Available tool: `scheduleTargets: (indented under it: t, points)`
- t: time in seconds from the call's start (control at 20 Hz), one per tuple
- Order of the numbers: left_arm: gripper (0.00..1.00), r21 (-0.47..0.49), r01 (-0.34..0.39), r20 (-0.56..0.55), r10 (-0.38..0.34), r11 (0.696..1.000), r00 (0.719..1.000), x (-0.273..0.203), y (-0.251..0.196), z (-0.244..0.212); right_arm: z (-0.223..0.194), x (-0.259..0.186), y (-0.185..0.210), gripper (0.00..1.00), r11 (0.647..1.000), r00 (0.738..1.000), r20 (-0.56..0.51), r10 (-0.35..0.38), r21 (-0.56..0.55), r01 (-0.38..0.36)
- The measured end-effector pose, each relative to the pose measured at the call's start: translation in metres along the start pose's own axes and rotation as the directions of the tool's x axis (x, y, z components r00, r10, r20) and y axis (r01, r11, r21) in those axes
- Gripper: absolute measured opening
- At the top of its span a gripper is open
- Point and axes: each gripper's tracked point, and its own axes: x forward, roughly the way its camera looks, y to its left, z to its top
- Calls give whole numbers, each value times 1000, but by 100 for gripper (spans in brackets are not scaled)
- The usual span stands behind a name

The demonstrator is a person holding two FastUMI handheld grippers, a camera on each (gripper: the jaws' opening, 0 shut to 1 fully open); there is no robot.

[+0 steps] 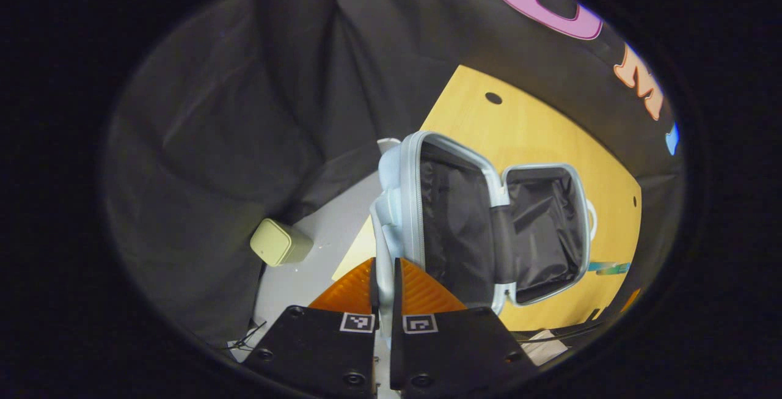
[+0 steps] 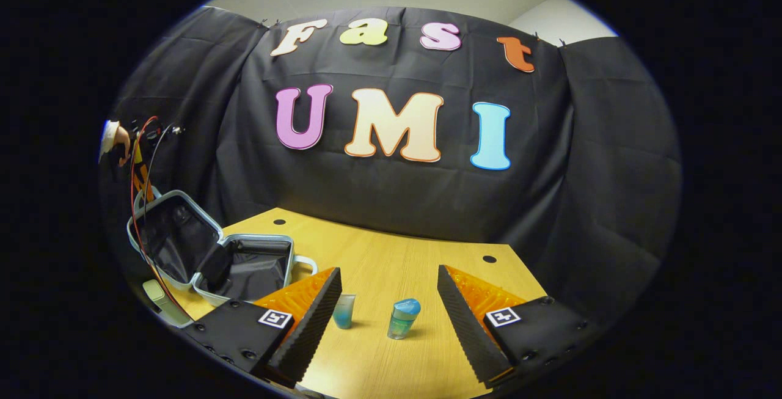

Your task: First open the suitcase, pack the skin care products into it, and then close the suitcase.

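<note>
In the left gripper view, the left gripper (image 1: 384, 292) pinched the open suitcase (image 1: 482, 228) lid's rim at 6 o'clock; a slip could let it drop shut. In the right gripper view, the right gripper (image 2: 386, 301) gaped over two skincare bottles (image 2: 403, 318) on the table (image 2: 391, 258), suitcase at 9 o'clock; a hasty approach might topple them.

The left gripper (image 1: 385, 289) has its two fingers drawn almost together, pinching a thin pale-blue edge of the open light-blue hard-shell suitcase (image 1: 464, 222) between them. The right gripper (image 2: 387, 304) hangs level and low, its fingers spread wide apart with nothing between the pads. In the right gripper view, far off to the left, a hand (image 2: 117, 139) shows, raised high and gripping the other tool.
</note>
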Motion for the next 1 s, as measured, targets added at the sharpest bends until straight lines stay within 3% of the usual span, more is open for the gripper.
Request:
scheduleTargets:
  t: [0.4,0.7,0.8,0.85,1.0]
  points:
    - [3,-111,20,-86,-29,994,996,63,14,-60,-4,-9,4,99,1000,1000,-12,10,-10,-10]
    - [3,-170,49,-105,-67,984,992,90,19,-79,-8,-16,-3,99,1000,1000,-23,-13,12,13]
    - [4,-165,31,-94,-47,986,994,91,23,-77,-11,-14,-6,99,1000,999,-29,-18,8,18]
    - [7,-148,18,-75,-30,989,997,88,28,-74,-13,-14,-6,99,1000,999,-31,-18,10,19]
    - [54,-91,37,-21,-39,995,999,69,20,-64,-19,-9,-6,99,1000,999,-37,-12,18,12]
